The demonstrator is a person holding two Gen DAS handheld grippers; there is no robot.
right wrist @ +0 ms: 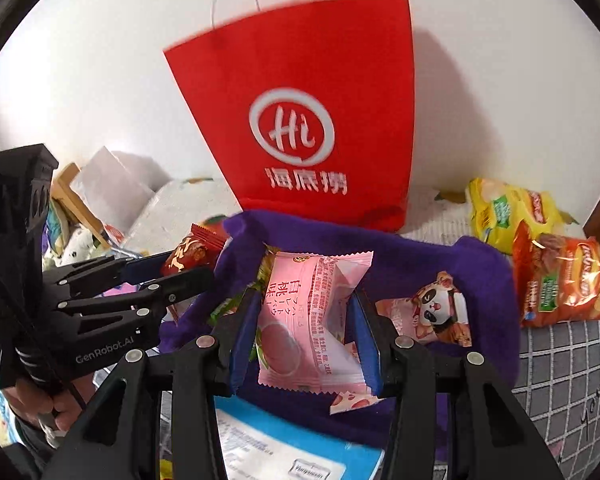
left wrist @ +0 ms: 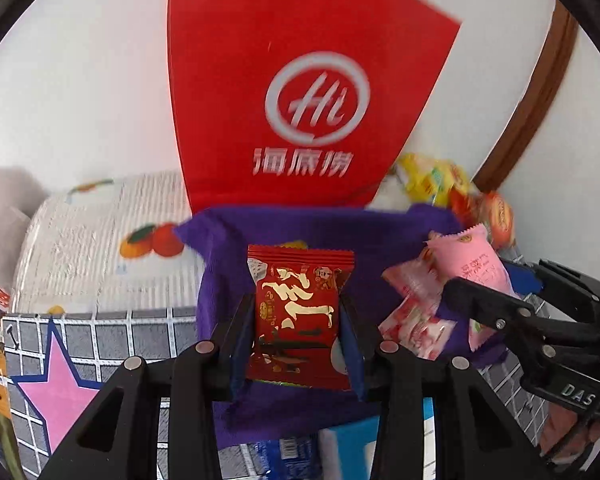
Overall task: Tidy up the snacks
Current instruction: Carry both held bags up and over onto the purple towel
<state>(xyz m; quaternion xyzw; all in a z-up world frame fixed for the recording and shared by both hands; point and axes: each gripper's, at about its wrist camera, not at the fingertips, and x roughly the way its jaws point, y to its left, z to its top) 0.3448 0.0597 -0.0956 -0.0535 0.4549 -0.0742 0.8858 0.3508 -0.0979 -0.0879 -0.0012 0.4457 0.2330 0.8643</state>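
My left gripper (left wrist: pixel 298 322) is shut on a red snack packet (left wrist: pixel 298 312) with gold print, held upright over a purple cloth bin (left wrist: pixel 380 232). My right gripper (right wrist: pixel 305 328) is shut on a pink peach snack packet (right wrist: pixel 312 320) above the same purple cloth bin (right wrist: pixel 400 248). Each gripper shows in the other's view: the right gripper (left wrist: pixel 476 300) with its pink packet (left wrist: pixel 470 264) at right, the left gripper (right wrist: pixel 180 268) with its red packet (right wrist: pixel 192 250) at left. A panda-print packet (right wrist: pixel 432 312) and pink packets (left wrist: pixel 416 320) lie in the bin. A red paper bag (left wrist: pixel 300 100) stands behind it.
Yellow and orange chip bags (right wrist: pixel 540 256) lie right of the bin on the white quilted surface (left wrist: pixel 100 240). A blue-and-white box (right wrist: pixel 284 444) sits just below the grippers. A grey checked mat with a pink star (left wrist: pixel 56 384) covers the left foreground. Clutter sits at far left (right wrist: pixel 80 216).
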